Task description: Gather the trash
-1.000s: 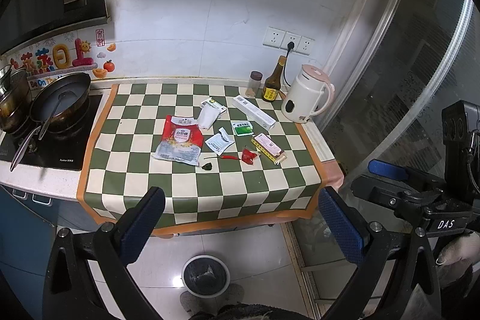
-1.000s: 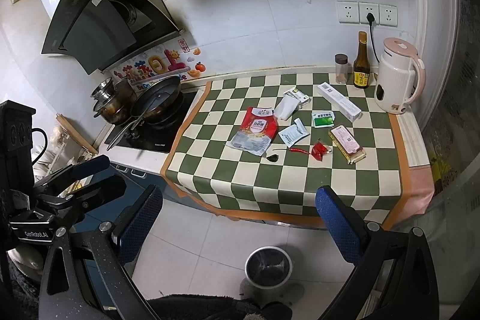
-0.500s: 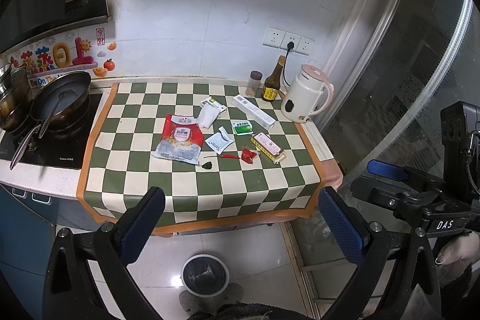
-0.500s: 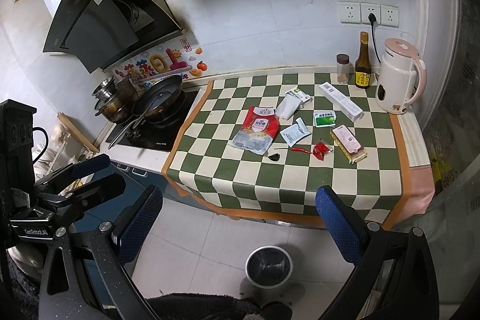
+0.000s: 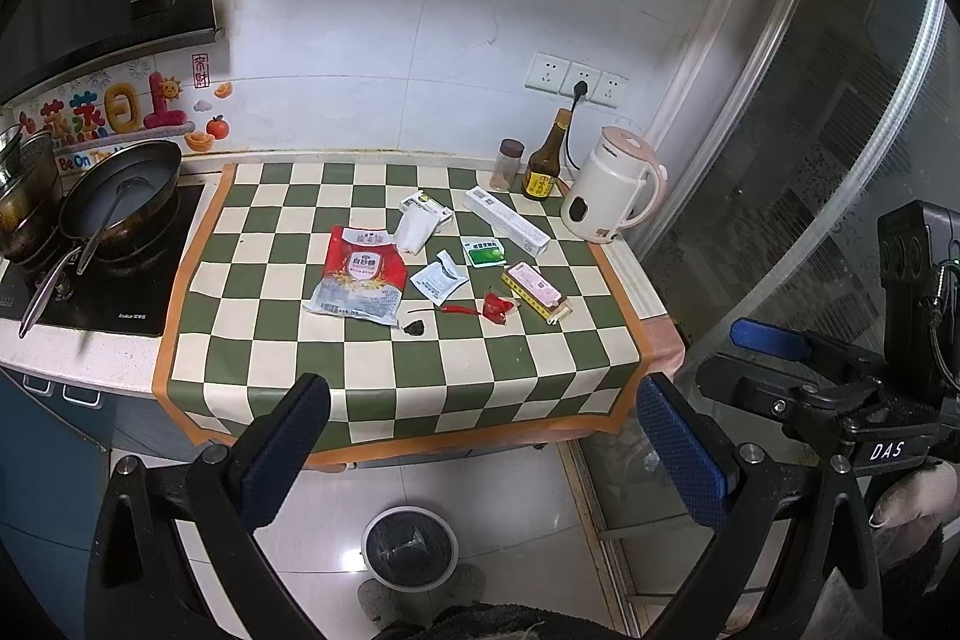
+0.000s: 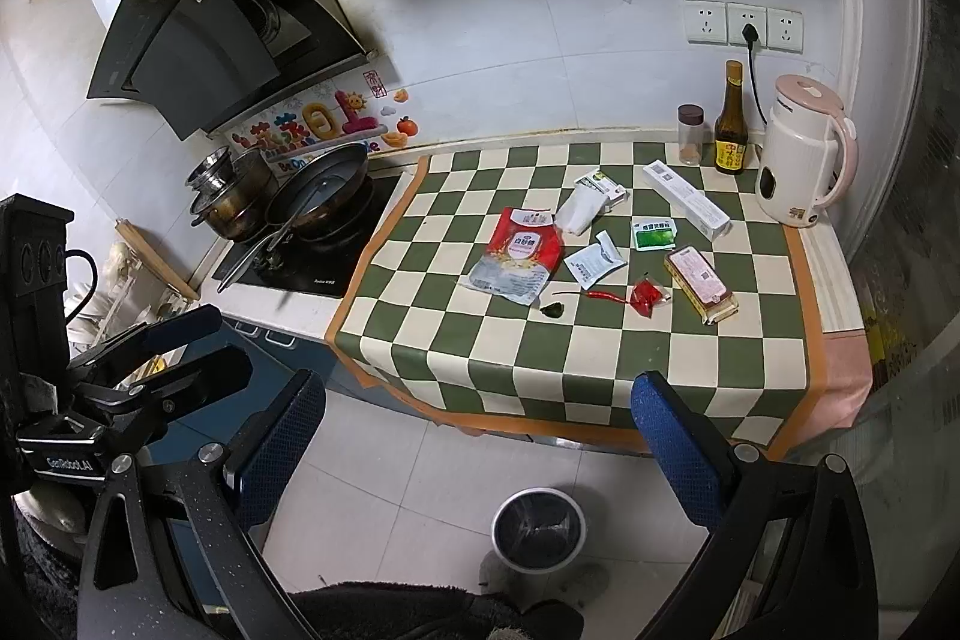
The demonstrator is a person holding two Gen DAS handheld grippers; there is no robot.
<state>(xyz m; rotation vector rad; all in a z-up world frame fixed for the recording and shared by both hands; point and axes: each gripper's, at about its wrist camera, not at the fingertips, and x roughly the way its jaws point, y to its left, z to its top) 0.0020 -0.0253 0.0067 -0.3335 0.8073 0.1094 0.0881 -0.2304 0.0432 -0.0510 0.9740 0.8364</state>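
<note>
Kitchen corner, white tiled wall, pale floor tiles. Nearest: left tongs spread wide, holding nothing, hovering short of the table edge; right tongs likewise spread wide and empty, held off to the right of the left pair. Below, on the floor just in front of the table: small round trash bin, dark liner inside.

On the green-and-cream checkered cloth, mid-table, scattered trash: dark scrap closest, then red chili touching a crumpled red wrapper; pink-and-yellow packet just right of those. Large red-and-clear bag to the left, torn white sachet beside it, green-and-white sachet behind. Farther back: white pouch lying against a small carton, long white box on a diagonal.

Along the wall: spice jar, brown bottle, pink-and-white kettle upright at the right corner. Far left: frying pan and pot on the cooktop, range hood above.
</note>
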